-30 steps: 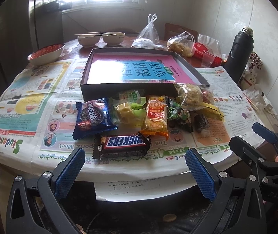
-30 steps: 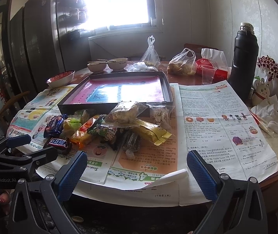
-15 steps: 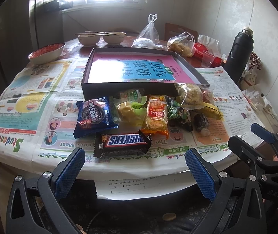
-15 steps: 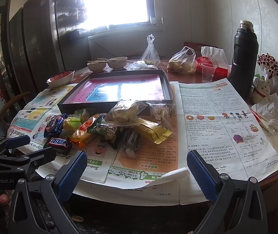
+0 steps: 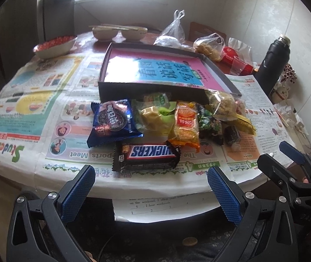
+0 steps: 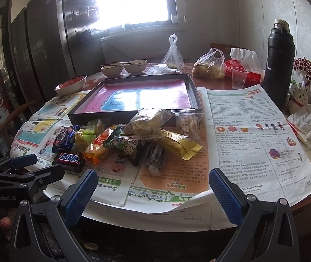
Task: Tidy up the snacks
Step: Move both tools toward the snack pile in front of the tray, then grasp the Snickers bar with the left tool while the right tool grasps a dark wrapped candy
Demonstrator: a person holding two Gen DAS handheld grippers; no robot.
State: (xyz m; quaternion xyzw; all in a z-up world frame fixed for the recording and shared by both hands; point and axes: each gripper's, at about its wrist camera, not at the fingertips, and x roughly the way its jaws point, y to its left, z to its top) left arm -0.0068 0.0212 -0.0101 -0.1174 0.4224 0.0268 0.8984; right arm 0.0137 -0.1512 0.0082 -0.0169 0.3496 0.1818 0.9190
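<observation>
A pile of snacks lies on newspaper in front of a shallow dark box (image 5: 151,89) with a pink and blue lining. Nearest me is a Snickers bar (image 5: 149,154), then a blue cookie pack (image 5: 114,123), a yellow-green pack (image 5: 153,119), an orange pack (image 5: 186,124) and a clear bag of puffed snacks (image 5: 223,106). My left gripper (image 5: 151,190) is open and empty, just short of the table edge before the Snickers bar. My right gripper (image 6: 153,193) is open and empty, off the table edge before a dark wrapped snack (image 6: 155,156) and a yellow pack (image 6: 177,145).
A black thermos (image 6: 280,63) stands at the back right with a plastic cup (image 6: 238,77), a red tissue pack and plastic bags. Two bowls with chopsticks (image 6: 125,66) and a red-filled bowl (image 6: 71,84) sit at the back left. Crumpled tissue (image 6: 308,120) lies at the right.
Both grippers have edged slightly closer to the table. The snacks and box have not moved, and both jaws stay open.
</observation>
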